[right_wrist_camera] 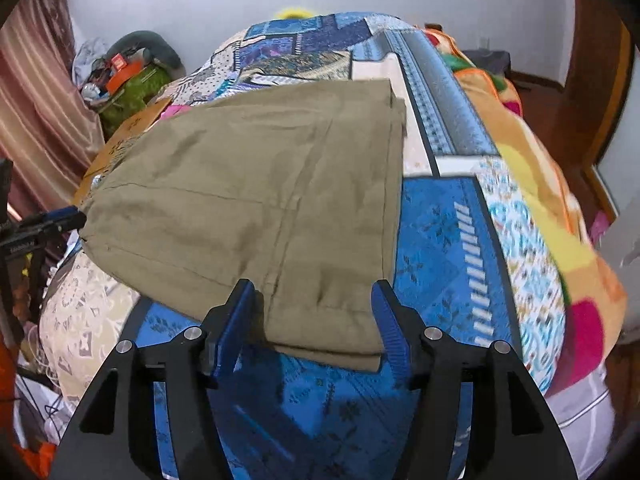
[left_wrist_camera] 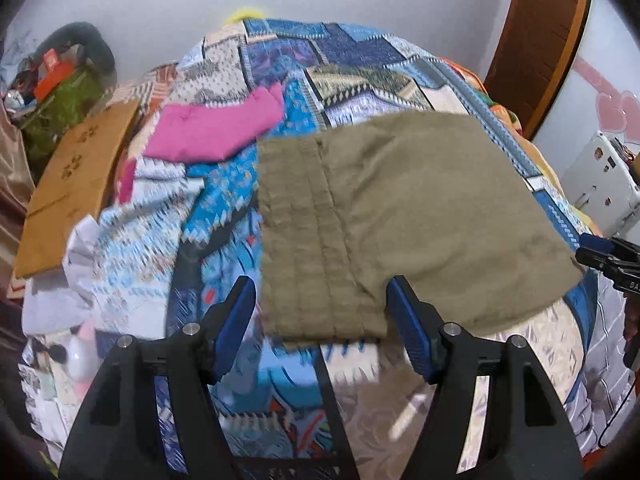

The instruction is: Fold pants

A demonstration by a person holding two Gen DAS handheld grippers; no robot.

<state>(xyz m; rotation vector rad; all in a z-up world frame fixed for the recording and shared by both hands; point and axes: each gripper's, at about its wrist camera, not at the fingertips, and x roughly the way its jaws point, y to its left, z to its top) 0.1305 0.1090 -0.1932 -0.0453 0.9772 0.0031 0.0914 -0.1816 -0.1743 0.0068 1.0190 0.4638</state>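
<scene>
Olive-khaki pants (left_wrist_camera: pixel 400 208) lie folded flat on the patchwork bedspread (left_wrist_camera: pixel 224 200), waistband toward the left wrist view's left. My left gripper (left_wrist_camera: pixel 322 292) is open, its jaws either side of the near waistband corner, just above the cloth. In the right wrist view the pants (right_wrist_camera: pixel 256 200) show the folded leg end near me. My right gripper (right_wrist_camera: pixel 314 294) is open, its jaws straddling the near corner of the leg end. The right gripper also shows at the left view's right edge (left_wrist_camera: pixel 608 254), and the left gripper at the right view's left edge (right_wrist_camera: pixel 48 222).
A pink garment (left_wrist_camera: pixel 216 128) lies on the bed beyond the pants. A cardboard box (left_wrist_camera: pixel 76 184) stands left of the bed, with a cluttered green bag (left_wrist_camera: pixel 64 100) behind it. An orange and yellow blanket (right_wrist_camera: pixel 540 184) covers the bed's right side. A wooden door frame (left_wrist_camera: pixel 536 40) stands at right.
</scene>
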